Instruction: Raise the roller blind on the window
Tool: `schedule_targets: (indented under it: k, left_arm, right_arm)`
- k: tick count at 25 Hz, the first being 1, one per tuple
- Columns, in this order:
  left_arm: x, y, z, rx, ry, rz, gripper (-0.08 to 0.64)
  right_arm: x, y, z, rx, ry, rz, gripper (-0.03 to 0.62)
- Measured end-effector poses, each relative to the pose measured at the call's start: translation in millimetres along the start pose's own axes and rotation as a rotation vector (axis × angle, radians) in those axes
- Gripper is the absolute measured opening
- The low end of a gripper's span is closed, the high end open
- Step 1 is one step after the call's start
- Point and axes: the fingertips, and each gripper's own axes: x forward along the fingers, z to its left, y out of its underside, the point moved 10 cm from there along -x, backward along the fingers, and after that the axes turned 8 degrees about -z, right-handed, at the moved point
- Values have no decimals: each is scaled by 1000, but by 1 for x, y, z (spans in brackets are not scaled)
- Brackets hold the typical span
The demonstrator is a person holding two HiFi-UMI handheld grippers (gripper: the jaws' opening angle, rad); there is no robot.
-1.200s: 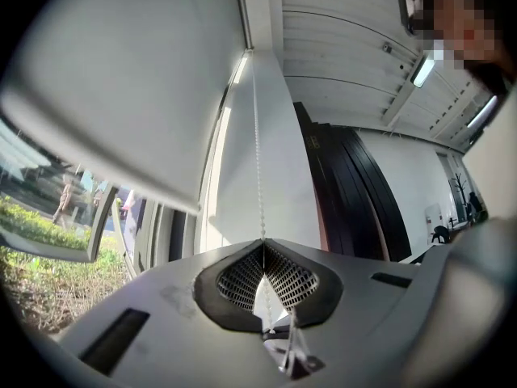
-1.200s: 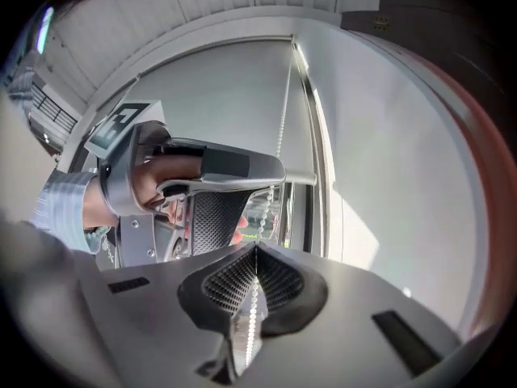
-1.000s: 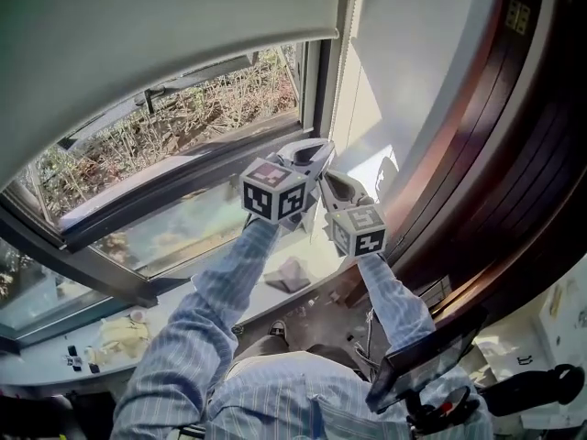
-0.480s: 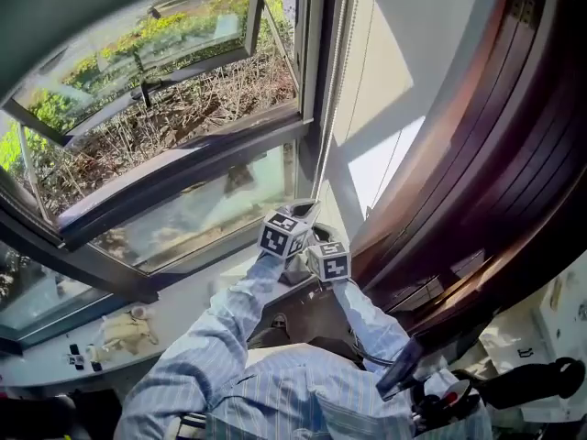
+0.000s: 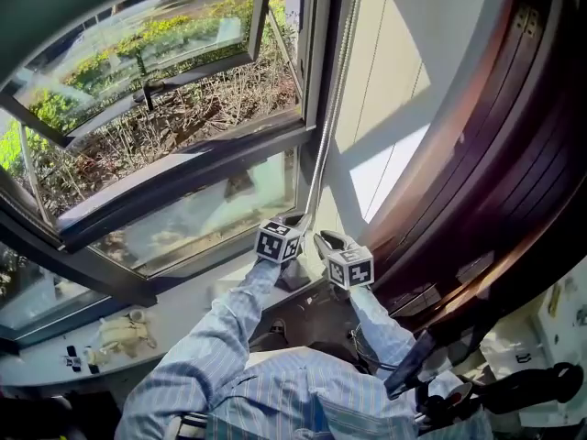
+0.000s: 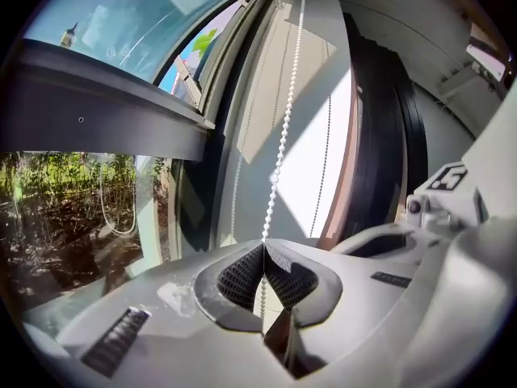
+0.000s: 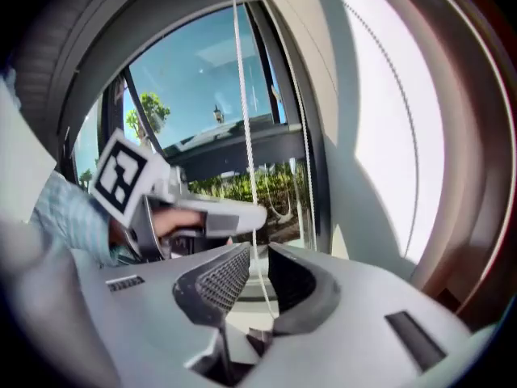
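The roller blind (image 5: pixel 46 7) shows only as a dark grey band at the top left of the head view, with most of the window (image 5: pixel 174 108) uncovered. Its white bead chain (image 5: pixel 328 117) hangs down the window's right side. My left gripper (image 5: pixel 298 216) is shut on this chain (image 6: pixel 283 136), its pads pinching it at the tips (image 6: pixel 262 247). Just right of it, my right gripper (image 5: pixel 321 236) has just been opening its jaws. The chain (image 7: pixel 242 95) runs loose through the gap between them (image 7: pixel 257 253). The left gripper (image 7: pixel 202 217) also shows in the right gripper view.
A sunlit white wall reveal (image 5: pixel 394 90) lies right of the chain, then a dark wooden frame (image 5: pixel 504 154). The casement pane (image 5: pixel 147 71) stands open outward. The sill (image 5: pixel 183 301) below carries small items at its left end (image 5: pixel 119 333). A second chain strand (image 6: pixel 327 160) hangs by the wall.
Both grippers have come down along the chain from mid-window to sill height. The blind's lower edge has risen from halfway over the glass to the top corner.
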Motion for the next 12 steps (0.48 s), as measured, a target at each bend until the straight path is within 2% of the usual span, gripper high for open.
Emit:
schedule_targets:
  k: [3,7,9,12]
  left_arm:
    - [-3,4,0,-1,8,-15,6]
    - [-1,8,-5,1,29,-38,6]
    - [1,7,-5,-4,31,-41,6]
    - [1,9,-7,-10,35,-39,6]
  right_arm:
    - [-22,-71,-3,-61,-39,-173,98]
    - [-49,-194,5,-151,-137,-444,135]
    - [-54,-245,10,-190,-189,-523,138]
    - [-55,-298,14,-227,-251,-572,138]
